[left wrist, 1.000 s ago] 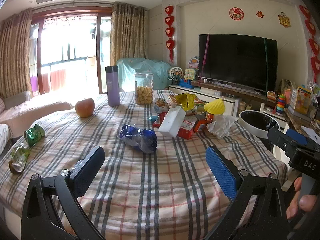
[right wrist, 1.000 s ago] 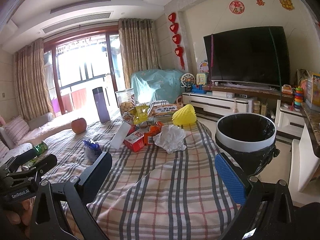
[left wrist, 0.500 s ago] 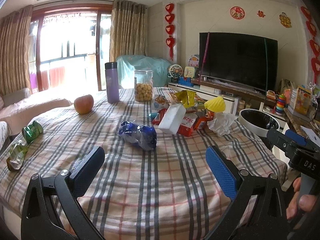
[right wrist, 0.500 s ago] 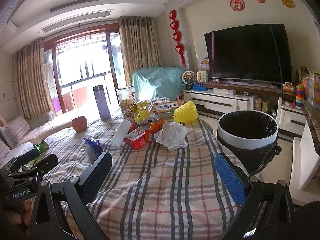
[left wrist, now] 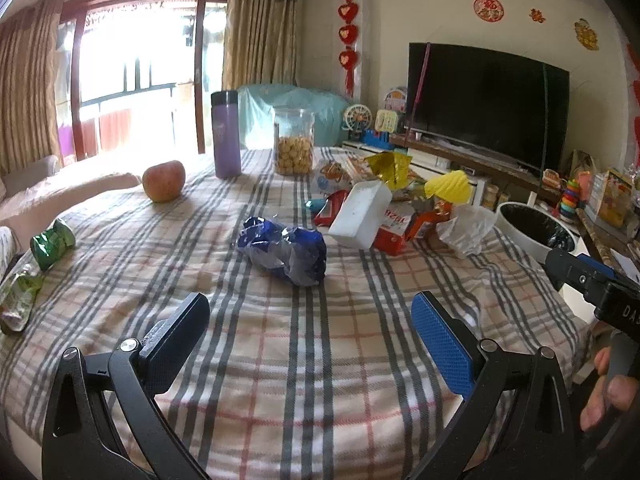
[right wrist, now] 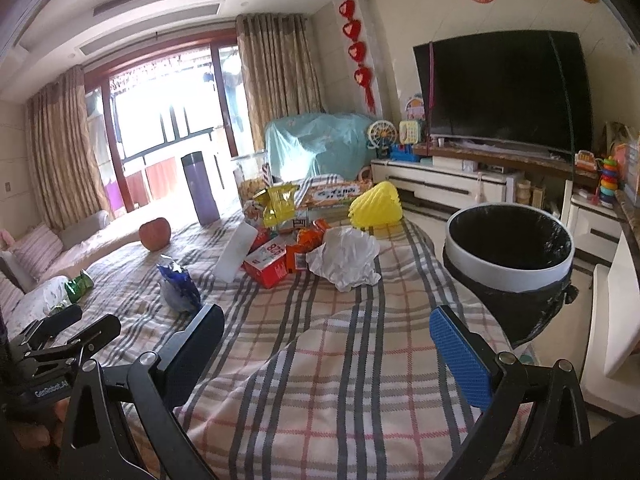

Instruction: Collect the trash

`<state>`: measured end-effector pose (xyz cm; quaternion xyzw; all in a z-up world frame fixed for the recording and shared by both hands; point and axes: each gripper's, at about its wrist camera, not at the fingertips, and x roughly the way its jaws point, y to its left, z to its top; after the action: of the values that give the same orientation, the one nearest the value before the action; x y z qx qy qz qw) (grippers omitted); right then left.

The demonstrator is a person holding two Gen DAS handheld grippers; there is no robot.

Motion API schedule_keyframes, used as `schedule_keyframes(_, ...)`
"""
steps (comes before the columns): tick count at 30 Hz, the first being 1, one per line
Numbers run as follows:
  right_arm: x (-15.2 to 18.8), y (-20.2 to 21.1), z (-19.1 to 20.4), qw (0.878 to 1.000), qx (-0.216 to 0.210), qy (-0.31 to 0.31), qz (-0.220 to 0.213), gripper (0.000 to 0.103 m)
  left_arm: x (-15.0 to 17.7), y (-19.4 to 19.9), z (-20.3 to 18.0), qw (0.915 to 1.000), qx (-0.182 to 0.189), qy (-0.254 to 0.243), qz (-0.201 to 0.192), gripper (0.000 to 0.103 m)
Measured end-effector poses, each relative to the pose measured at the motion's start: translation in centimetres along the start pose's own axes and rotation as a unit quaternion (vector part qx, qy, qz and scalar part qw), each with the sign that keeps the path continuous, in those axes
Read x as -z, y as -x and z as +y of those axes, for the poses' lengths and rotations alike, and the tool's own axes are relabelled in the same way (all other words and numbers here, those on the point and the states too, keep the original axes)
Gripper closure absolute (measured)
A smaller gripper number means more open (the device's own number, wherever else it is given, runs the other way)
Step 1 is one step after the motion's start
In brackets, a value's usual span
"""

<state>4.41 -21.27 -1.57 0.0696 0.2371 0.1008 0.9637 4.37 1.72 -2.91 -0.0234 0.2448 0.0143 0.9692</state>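
Observation:
A crumpled blue wrapper (left wrist: 282, 254) lies on the plaid table just ahead of my open, empty left gripper (left wrist: 310, 340); it also shows in the right wrist view (right wrist: 178, 290). A white box (left wrist: 360, 216), red cartons (right wrist: 268, 260), orange packets (right wrist: 310, 242), a yellow wrapper (right wrist: 376, 204) and a crumpled white bag (right wrist: 346, 258) are piled further back. Green wrappers (left wrist: 52, 242) lie at the left edge. A bin with a black liner (right wrist: 510, 252) stands off the table's right side. My right gripper (right wrist: 326, 344) is open and empty over the near table.
An apple (left wrist: 164, 180), a purple flask (left wrist: 227, 134) and a cookie jar (left wrist: 293, 146) stand at the far side of the table. A TV (right wrist: 504, 88) on a low cabinet is behind the bin. A sofa (right wrist: 36, 248) runs along the left.
Both grippers have moved forward a little over the table and stay open. The blue wrapper and the pile sit closer in view. Nothing on the table has moved.

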Motion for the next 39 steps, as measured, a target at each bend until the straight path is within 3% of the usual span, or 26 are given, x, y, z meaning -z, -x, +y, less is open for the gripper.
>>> schedule_keyframes(25,-3.8,-12.4,-3.9,0.992,-0.012,-0.029,0.120,0.002,-3.2,-11.6,2.6,0.9920,-0.045,0.044,0.109,0.001)
schedule_keyframes(28,-4.0,-13.6,-3.9,0.991,-0.016,-0.022,0.132,0.007,-3.3,-12.8,2.8,0.9895,-0.037,0.051,0.130,0.016)
schedule_keyframes(30,-4.2,-14.4,-3.8,0.990,-0.016,-0.016,0.138,0.015,-3.1,-13.5,3.2,0.9868,-0.026,0.063,0.147,0.041)
schedule_keyframes(32,-4.1,-15.1,-3.8,0.989,-0.020,-0.014,0.146,0.037,-2.9,-13.9,3.6,0.9843,-0.011,0.073,0.160,0.053)
schedule_keyframes(34,-4.0,-15.6,-3.9,0.988,-0.028,-0.016,0.153,0.060,-2.9,-13.7,3.8,0.9845,-0.006,0.079,0.156,0.056)
schedule_keyframes(39,-3.6,-14.5,-4.4,0.988,-0.046,-0.031,0.144,0.072,-2.7,-11.9,2.8,0.9888,0.005,0.058,0.138,0.073)
